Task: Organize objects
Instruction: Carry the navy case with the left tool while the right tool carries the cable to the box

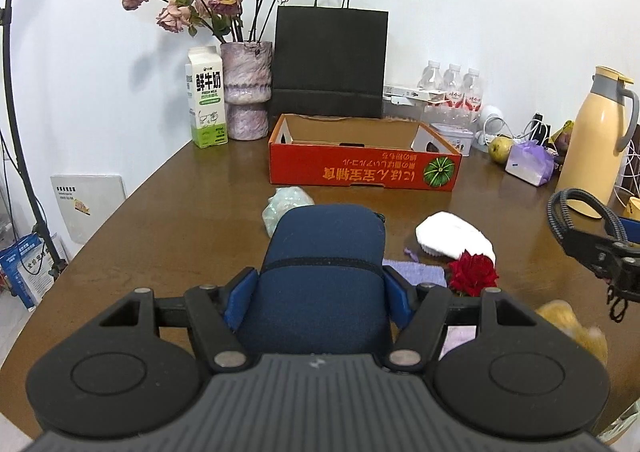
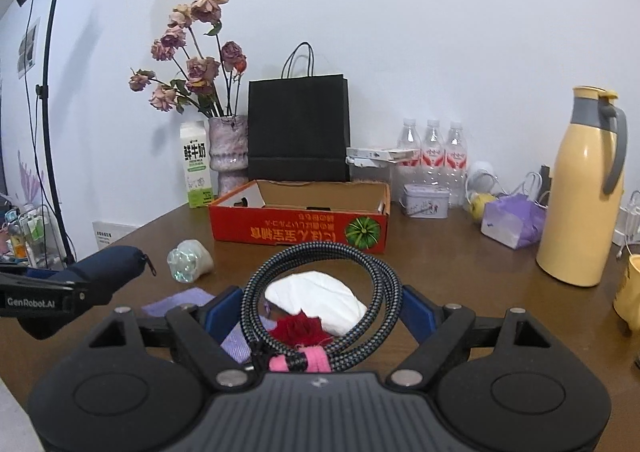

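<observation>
Left tool (image 1: 320, 292) closed on the navy zip pouch (image 1: 324, 272), blue fingers (image 1: 240, 298) pressed to both its sides, held above the counter (image 1: 180, 211). Pouch hid much of the purple cloth (image 1: 416, 272) and part of the crinkled clear wrapper (image 1: 286, 205). Right tool (image 2: 320, 316) gripped the coiled braided cable (image 2: 324, 300) around its pink tie (image 2: 300, 362); contact point itself masked by the tool body, fingers only partly visible. Seen through the coil: white cloth (image 2: 320, 302) and red rose (image 2: 300, 328), lying on the counter, possibly touching. Red cardboard box (image 1: 364, 159) stood open beyond, interior mostly hidden by its near wall. Yellow object (image 1: 572, 326) at lower right blurred, not identifiable.
</observation>
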Demonstrator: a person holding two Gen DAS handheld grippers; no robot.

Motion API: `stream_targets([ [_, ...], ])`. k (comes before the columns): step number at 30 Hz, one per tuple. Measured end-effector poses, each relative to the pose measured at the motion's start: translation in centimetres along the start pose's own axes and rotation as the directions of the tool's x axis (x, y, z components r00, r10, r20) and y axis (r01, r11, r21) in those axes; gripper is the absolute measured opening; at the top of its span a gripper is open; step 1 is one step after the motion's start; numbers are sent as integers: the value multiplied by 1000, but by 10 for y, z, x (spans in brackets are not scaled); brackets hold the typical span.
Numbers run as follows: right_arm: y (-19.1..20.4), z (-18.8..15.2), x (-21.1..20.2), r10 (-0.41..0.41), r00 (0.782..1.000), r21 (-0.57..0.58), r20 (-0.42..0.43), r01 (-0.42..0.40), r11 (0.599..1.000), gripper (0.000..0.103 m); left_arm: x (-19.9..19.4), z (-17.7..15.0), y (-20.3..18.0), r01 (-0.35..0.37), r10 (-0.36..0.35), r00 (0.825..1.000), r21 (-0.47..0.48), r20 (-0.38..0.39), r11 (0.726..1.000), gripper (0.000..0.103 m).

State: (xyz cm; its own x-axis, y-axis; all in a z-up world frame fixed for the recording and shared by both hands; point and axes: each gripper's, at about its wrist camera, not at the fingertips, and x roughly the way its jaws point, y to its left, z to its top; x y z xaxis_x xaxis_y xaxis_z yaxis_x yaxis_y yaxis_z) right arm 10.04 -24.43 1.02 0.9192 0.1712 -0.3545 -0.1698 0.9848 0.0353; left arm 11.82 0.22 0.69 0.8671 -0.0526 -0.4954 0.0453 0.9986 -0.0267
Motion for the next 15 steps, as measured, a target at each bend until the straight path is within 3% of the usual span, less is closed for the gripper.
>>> stream_targets([
  [15,0,27,51,30,1000,-9,0,-30,1000,83,35,29,-7,-12,12,1000,-2,6,1000,67],
])
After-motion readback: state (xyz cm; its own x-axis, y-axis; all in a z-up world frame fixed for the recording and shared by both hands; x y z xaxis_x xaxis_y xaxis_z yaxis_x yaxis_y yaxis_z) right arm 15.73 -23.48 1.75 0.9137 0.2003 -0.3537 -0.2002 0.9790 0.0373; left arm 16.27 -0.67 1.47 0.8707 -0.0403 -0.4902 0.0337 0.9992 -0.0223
